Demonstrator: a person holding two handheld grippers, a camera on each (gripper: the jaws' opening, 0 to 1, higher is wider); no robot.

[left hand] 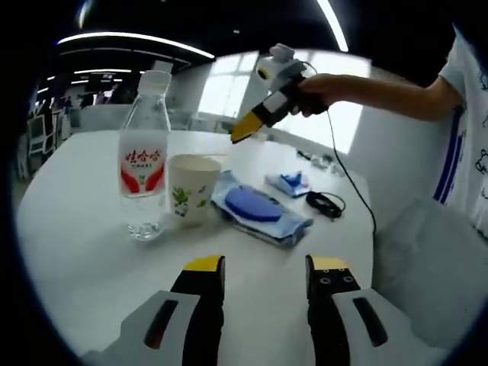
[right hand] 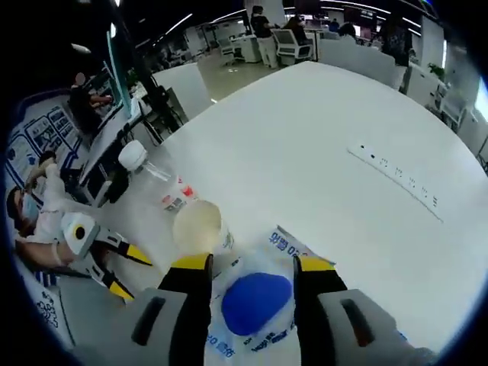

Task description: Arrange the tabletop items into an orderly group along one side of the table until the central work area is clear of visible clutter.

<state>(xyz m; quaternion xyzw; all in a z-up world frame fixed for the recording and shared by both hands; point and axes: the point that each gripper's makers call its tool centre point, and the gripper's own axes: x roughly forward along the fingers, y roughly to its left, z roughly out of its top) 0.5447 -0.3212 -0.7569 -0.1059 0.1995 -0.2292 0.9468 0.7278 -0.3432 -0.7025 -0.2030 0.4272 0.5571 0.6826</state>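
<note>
A: Clutter first. What sits on the white table [left hand: 84, 252]?

B: In the left gripper view, a clear water bottle [left hand: 143, 164] with a red label stands upright at the left. Just right of it, seemingly touching, is a paper cup [left hand: 191, 187] printed with green leaves. Right of the cup lies a blue-and-white packet [left hand: 261, 207] with a dark blue oval on top.

A: Anything beyond those?

B: Farther right, a small blue-and-white item [left hand: 288, 182] and a black cable bundle [left hand: 326, 203]; a thin cord runs up from there to the right gripper. I cannot tell what the small item is.

A: The grippers?

B: The left gripper [left hand: 265, 268] hangs near the table's near edge, jaws spread wide, nothing between them. The right gripper [left hand: 242, 131], held in a person's hand [left hand: 316, 93], hovers above the cup and packet. In its own view the right gripper [right hand: 247, 265] looks straight down, jaws wide apart and empty, the packet's blue oval showing between them.

A: What stands in the way?

B: The cup and bottle crowd the packet's left side.
</note>
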